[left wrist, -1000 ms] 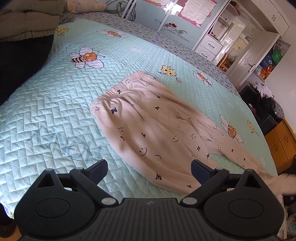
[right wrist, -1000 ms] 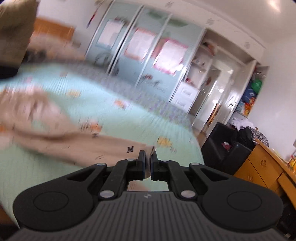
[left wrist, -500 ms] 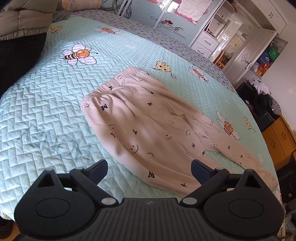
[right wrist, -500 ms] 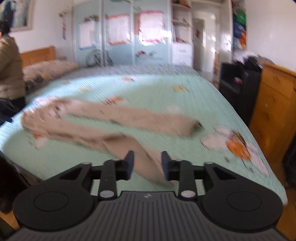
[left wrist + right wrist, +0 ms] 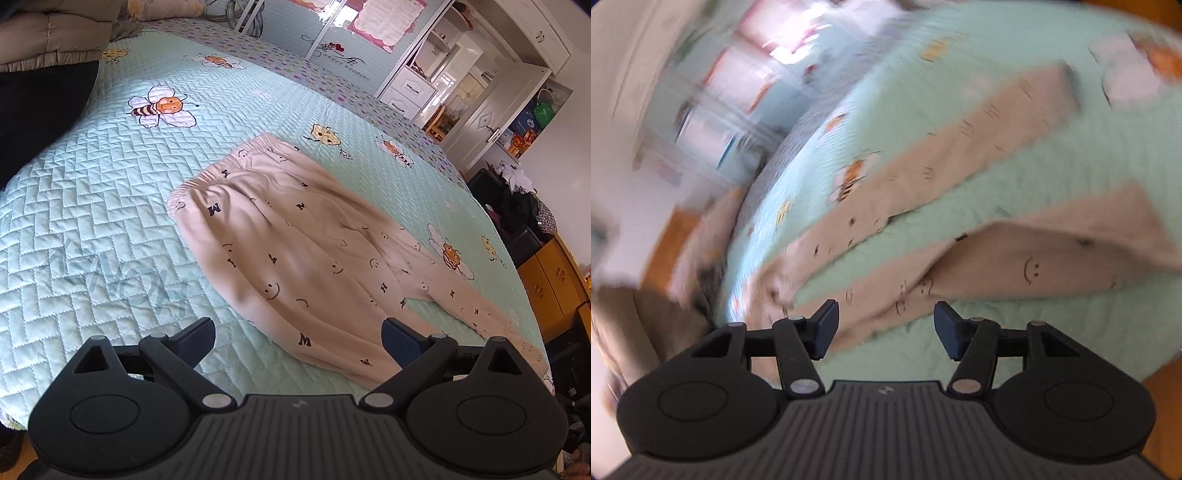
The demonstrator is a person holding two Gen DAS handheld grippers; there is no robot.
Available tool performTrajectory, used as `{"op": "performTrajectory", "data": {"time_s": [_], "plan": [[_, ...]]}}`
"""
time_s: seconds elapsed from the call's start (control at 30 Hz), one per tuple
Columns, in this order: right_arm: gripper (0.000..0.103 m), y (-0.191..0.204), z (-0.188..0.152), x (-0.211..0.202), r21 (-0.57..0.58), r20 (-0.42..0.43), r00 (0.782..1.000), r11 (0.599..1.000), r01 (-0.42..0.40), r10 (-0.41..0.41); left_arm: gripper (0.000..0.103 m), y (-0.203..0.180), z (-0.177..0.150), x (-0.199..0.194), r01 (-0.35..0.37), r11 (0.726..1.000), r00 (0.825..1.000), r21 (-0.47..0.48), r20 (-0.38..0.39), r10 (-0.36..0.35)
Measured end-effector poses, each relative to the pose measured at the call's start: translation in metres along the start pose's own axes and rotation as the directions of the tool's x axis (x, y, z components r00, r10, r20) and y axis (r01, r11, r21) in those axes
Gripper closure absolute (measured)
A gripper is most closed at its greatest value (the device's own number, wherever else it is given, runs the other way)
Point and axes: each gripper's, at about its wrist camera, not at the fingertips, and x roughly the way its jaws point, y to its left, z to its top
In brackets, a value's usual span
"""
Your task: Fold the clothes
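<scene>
- The trousers (image 5: 295, 254) are lying spread on the green quilt (image 5: 92, 229), waistband at the far left, both legs running toward the near right corner of the bed; no fold is showing in them yet.
- The left gripper (image 5: 298, 334) is hovering over the near edge of the trousers with its jaws standing wide apart and nothing between them.
- The right gripper (image 5: 886, 326) has just been opening its jaws; they are standing apart above the near leg (image 5: 1015, 273), and the pads are not pressing on the cloth.
- The right wrist view is smearing badly, so a grab made now is risking a miss or a pinch of quilt along with the cloth.
- The near leg is lying rumpled, with a flap doubled over itself; folding over that is likely trapping a crease.
- The two legs are lying apart in a V, so bringing one across without lining up the hems is probably giving a crooked fold.
- The leg ends are lying close to the bed's edge, so a careless tug is risking them slipping off.
</scene>
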Motion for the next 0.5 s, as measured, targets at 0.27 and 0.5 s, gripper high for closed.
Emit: {"op": "performTrajectory", "data": {"time_s": [0.27,0.5], "plan": [[0.061,0.0,0.012,0.022,0.067,0.038,0.99,0.989,0.133,-0.136,0.006,0.011,-0.003,0.012,0.014,1.0,1.0,-0.027,-0.019,-0.014],[0.101,0.012,-0.008,0.006,-0.055,0.005,0.989,0.987,0.15,-0.15,0.006,0.02,-0.003,0.015,0.022,0.999,0.999,-0.047,-0.023,-0.023]]}}
